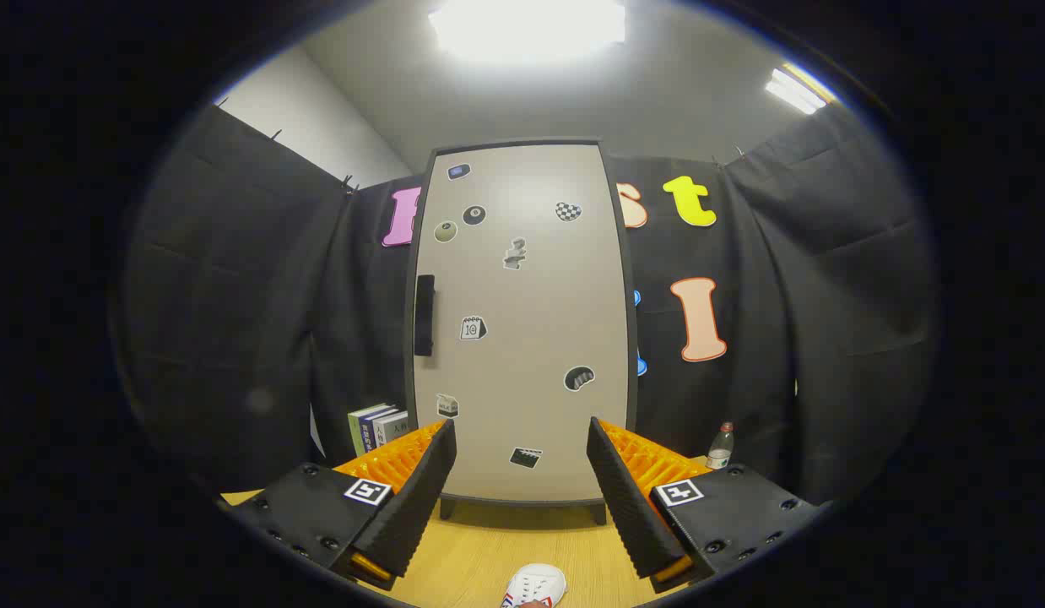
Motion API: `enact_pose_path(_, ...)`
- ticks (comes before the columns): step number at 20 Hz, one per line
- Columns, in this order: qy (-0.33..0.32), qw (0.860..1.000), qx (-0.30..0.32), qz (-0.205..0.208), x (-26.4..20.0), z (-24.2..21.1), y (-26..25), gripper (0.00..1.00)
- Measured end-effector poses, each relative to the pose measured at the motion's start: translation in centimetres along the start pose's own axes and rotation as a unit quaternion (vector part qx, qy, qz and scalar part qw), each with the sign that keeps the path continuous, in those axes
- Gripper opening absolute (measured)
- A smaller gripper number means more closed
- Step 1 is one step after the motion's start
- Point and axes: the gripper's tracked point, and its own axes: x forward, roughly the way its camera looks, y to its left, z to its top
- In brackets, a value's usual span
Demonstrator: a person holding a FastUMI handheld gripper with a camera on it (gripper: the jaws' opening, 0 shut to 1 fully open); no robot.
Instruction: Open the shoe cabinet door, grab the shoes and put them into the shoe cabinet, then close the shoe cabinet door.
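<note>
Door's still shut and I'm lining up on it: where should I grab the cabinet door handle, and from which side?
Take the handle, a dark upright bar near the left edge of the cabinet door, around its middle. Come straight on from the front with one finger on each side of the bar. The open gripper is aimed right of it, so probably shift left first.

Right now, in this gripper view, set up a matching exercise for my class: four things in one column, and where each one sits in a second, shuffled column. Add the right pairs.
Things:
1. door handle
2. books
3. bottle
4. white shoe

Places:
A. on the wooden surface, between the open gripper fingers, in front of the cabinet
B. standing left of the shoe cabinet
C. on the left edge of the shut cabinet door
D. standing right of the cabinet

Pairs: 1-C, 2-B, 3-D, 4-A
</note>
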Motion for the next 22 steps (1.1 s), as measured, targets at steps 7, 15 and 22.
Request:
enact_pose_path(7, 0.001, 1.0, 0.017, -0.004, 0.1, 0.5, -0.3, 0.98)
enact_pose_path(15, -0.004, 1.0, 0.009, 0.006, 0.5, 1.0, 0.5, 0.97)
enact_pose_path(22, -0.017, 0.999, 0.003, 0.029, 2.4, 3.2, 2.7, 0.97)
